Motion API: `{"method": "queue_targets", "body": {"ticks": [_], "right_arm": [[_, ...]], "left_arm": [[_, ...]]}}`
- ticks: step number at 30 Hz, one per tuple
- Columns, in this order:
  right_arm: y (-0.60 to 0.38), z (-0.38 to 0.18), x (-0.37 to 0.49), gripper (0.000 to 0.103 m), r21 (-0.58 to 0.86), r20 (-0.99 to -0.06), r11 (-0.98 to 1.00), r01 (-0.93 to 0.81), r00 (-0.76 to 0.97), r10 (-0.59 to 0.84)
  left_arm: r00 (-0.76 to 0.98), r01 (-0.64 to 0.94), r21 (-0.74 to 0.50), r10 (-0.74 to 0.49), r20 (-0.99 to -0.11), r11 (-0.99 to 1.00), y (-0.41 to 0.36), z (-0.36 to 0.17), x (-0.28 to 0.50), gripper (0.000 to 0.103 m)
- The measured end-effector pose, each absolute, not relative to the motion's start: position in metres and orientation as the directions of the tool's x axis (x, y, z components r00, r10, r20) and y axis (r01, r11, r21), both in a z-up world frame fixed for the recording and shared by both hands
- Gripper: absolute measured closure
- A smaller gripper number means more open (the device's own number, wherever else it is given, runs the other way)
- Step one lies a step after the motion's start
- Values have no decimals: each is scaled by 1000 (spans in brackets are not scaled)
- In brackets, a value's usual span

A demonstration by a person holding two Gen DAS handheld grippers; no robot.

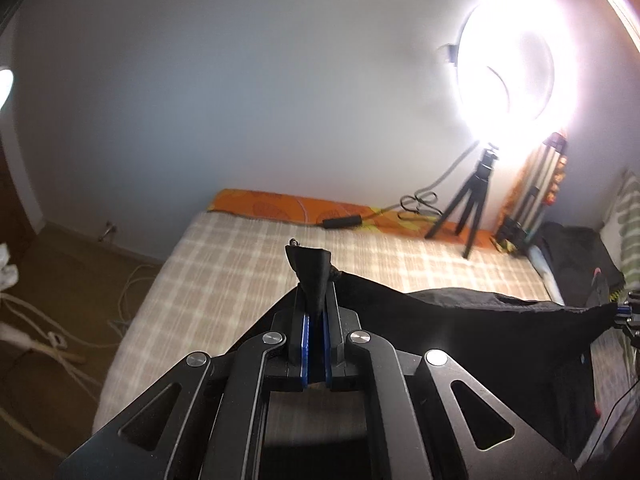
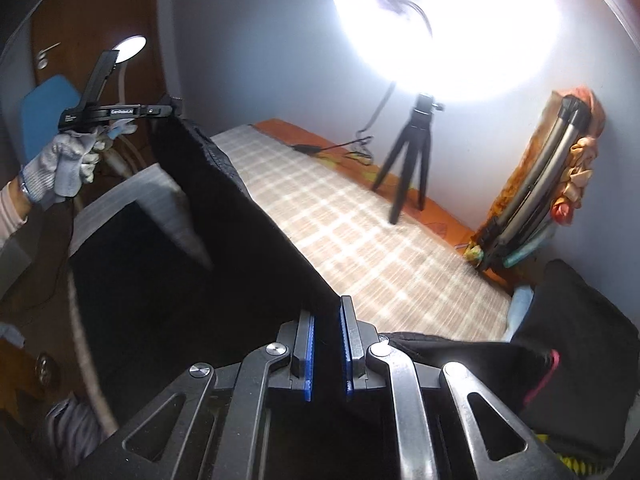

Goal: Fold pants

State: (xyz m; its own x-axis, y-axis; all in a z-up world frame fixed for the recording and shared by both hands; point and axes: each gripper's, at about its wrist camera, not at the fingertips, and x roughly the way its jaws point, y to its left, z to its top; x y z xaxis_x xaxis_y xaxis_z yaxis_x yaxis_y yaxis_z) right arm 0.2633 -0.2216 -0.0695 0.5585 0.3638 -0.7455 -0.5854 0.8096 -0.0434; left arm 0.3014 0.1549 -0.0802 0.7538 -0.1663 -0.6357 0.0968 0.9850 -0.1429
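Both grippers, left gripper (image 1: pixel 316 300) and right gripper (image 2: pixel 326 320), have jaws clamped on black pants (image 2: pixel 248 248), which we hold stretched above the bed (image 2: pixel 360 240); limp, light fabric, so we'd grip corners.

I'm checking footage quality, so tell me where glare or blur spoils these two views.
Left wrist view: the ring light blows out the upper right, washing out the wall around it; the floor cables at left smear. Right wrist view: the same light floods the top centre; the black pants read as a near-featureless dark mass, and the checked bedsheet looks softly blurred.
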Motion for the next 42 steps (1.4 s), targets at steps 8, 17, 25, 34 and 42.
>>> {"method": "queue_targets", "body": {"ticks": [8,17,25,34,42], "right_arm": [[-204,-91,173,94,-46,-774,772,-634,512,374],[-184,-135,124,94,-83,-842,727,-682,438,315],[-178,-170,105,94,-100,-891,700,-707,377,254],[-173,-192,102,92,-126,-913,678,-724,353,207],[-167,-197,101,90,-159,-915,666,-729,362,177]], "left_arm": [[733,66,-166,-161,-661,984,169,-110,209,99],[686,29,-183,-153,-712,983,186,-159,141,86],[651,-30,-266,-183,-737,964,213,-182,102,67],[650,-105,-447,-279,-707,888,232,-200,68,55],[684,-273,-323,-53,-727,906,236,-177,68,53]]}}
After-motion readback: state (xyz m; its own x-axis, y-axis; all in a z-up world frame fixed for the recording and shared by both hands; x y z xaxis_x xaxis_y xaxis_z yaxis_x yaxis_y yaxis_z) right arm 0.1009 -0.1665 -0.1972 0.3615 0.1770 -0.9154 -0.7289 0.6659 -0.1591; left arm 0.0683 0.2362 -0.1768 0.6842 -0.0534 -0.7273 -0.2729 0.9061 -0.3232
